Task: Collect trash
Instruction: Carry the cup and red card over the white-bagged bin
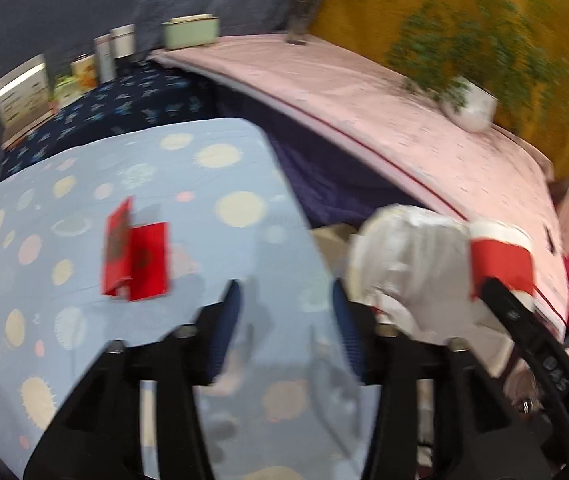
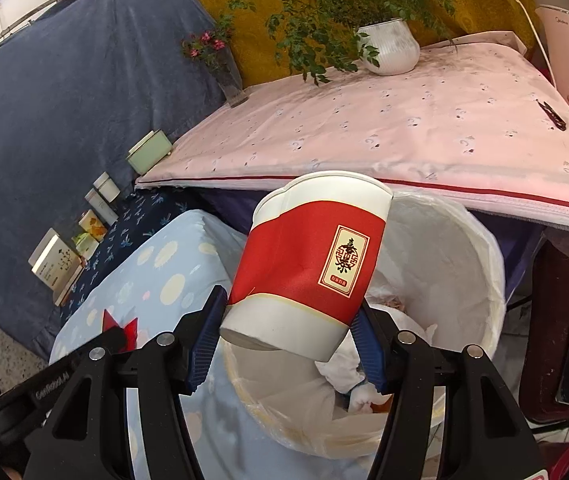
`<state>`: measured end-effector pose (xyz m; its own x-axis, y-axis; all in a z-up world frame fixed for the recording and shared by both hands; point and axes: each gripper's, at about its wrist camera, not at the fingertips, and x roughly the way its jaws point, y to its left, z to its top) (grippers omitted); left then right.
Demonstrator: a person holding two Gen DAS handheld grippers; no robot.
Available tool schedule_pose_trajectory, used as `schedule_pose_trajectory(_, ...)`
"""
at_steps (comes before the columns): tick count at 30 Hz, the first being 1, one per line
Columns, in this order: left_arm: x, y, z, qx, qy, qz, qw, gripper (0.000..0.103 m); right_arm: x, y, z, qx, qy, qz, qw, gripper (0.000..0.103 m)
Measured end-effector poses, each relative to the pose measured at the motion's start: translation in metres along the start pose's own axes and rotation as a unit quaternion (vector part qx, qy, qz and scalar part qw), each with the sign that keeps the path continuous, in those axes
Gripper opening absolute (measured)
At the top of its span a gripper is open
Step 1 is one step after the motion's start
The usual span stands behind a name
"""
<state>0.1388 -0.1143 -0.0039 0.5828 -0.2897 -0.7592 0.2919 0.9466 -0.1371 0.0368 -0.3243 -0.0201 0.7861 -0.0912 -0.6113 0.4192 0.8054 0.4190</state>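
My right gripper point(image 2: 290, 338) is clamped on the red-and-white paper cup point(image 2: 312, 264), pads pressed to its lower sides, and holds it tilted just above the open mouth of the white-lined trash bin point(image 2: 464, 280), where crumpled waste already lies, so I judge this piece is one release from done. My left gripper point(image 1: 286, 328) stands released and empty over the near end of the light-blue dotted cloth point(image 1: 64, 320); the bin is to its right. Still left, as I read it, are the red folded cards point(image 1: 134, 256) lying on that cloth, farther out and to the left.
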Motion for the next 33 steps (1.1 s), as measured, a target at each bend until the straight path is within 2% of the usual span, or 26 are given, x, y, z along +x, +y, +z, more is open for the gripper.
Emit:
schedule_pose_trajectory(2,0.004,0.022,0.002,-0.019,0.000,0.021,0.9996,0.062,0.004,0.008,-0.002,-0.006,0.003,0.005,1.000,0.058)
schedule_pose_trajectory(4,0.013,0.043,0.004,-0.036,0.009,0.036,0.9986,0.066,0.011,0.019,-0.005,-0.012,0.008,0.012,1.000,0.058)
schedule_pose_trajectory(9,0.038,0.081,0.006,-0.055,0.027,0.065,0.9960,0.068,0.029,0.045,-0.012,-0.031,0.023,0.026,0.999,0.058)
schedule_pose_trajectory(14,0.061,0.103,0.004,-0.067,0.047,0.069,0.9943,0.068,0.044,0.063,-0.019,-0.048,0.037,0.031,0.998,0.058)
schedule_pose_trajectory(15,0.064,0.104,0.004,-0.068,0.049,0.067,0.9942,0.066,0.048,0.066,-0.020,-0.050,0.040,0.032,0.997,0.058)
schedule_pose_trajectory(18,0.070,0.108,0.002,-0.070,0.061,0.053,0.9943,0.041,0.055,0.071,-0.023,-0.054,0.047,0.032,0.997,0.058)
schedule_pose_trajectory(19,0.072,0.108,0.002,-0.070,0.066,0.044,0.9944,0.024,0.056,0.073,-0.024,-0.054,0.048,0.032,0.997,0.058)
schedule_pose_trajectory(20,0.073,0.108,0.001,-0.071,0.069,0.040,0.9943,0.015,0.058,0.074,-0.024,-0.054,0.049,0.033,0.997,0.058)
schedule_pose_trajectory(23,0.069,0.107,0.002,-0.071,0.062,0.034,0.9949,0.002,0.059,0.075,-0.026,-0.053,0.051,0.034,0.997,0.058)
schedule_pose_trajectory(33,0.034,0.061,0.007,-0.038,0.029,-0.002,0.9989,0.000,0.041,0.066,-0.022,-0.046,0.038,0.036,0.998,0.058)
